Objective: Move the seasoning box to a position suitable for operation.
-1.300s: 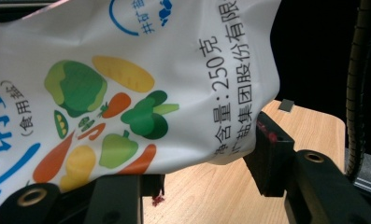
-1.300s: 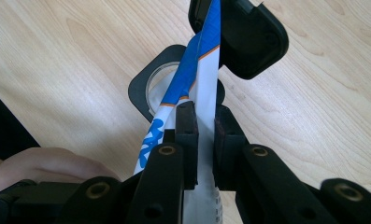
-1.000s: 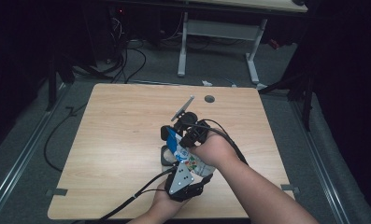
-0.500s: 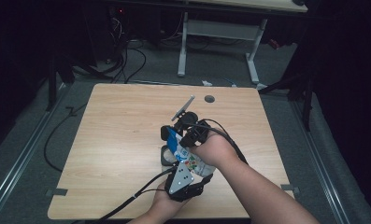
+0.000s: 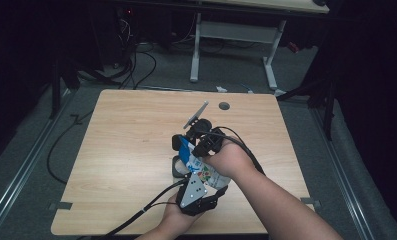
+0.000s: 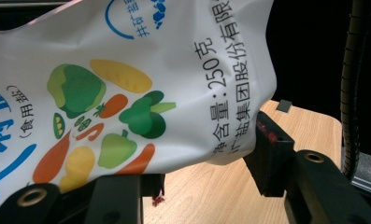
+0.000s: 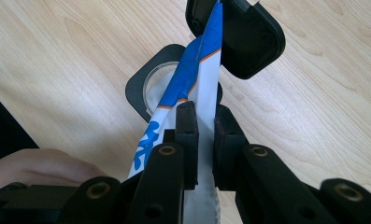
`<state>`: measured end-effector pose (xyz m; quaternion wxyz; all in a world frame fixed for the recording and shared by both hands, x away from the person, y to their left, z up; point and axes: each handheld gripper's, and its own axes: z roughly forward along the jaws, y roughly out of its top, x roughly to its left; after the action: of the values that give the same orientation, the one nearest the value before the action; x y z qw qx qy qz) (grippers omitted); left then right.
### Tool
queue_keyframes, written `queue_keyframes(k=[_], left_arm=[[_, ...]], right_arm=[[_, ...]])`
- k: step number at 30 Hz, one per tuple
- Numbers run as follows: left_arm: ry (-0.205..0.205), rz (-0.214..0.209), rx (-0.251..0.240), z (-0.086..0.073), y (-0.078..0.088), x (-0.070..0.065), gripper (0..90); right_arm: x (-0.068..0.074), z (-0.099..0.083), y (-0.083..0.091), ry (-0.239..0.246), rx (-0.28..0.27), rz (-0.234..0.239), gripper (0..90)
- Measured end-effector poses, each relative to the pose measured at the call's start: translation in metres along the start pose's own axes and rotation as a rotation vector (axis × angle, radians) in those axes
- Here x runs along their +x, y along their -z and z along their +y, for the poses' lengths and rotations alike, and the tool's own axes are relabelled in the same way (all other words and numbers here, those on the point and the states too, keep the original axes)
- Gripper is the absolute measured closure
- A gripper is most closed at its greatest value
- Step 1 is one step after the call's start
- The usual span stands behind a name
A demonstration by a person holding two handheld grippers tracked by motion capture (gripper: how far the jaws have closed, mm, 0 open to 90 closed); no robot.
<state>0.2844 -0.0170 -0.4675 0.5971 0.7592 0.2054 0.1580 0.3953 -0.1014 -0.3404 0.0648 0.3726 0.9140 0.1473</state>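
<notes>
A white and blue salt bag (image 5: 207, 176) printed with vegetables is held up over the table between both grippers. My left gripper (image 5: 200, 186) comes from the near edge and is shut on the bag's lower body; in the left gripper view the bag (image 6: 127, 93) bulges between the jaws, with the pad (image 6: 267, 144) pressing its side. My right gripper (image 7: 205, 122) is shut on the bag's thin upper edge (image 7: 199, 79). In the high view the right gripper (image 5: 192, 150) sits above the left one. A black rounded clip-like piece (image 7: 241, 37) sits on the bag's far end.
Under the bag, a black square-framed holder with a round clear opening (image 7: 146, 88) rests on the wooden table (image 5: 126, 145). A round grommet hole (image 5: 224, 105) lies near the table's far edge. Cables trail off the near edge and across the floor behind.
</notes>
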Motion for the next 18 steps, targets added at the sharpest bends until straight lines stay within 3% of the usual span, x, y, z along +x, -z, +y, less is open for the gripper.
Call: queue_keyframes(k=[18], left_arm=[[-0.003,0.003,-0.006,0.0007,-0.0009,-0.0009,54.0]], right_arm=[[-0.0027,-0.0005,0.0019,0.013,-0.008,0.003,83.2]])
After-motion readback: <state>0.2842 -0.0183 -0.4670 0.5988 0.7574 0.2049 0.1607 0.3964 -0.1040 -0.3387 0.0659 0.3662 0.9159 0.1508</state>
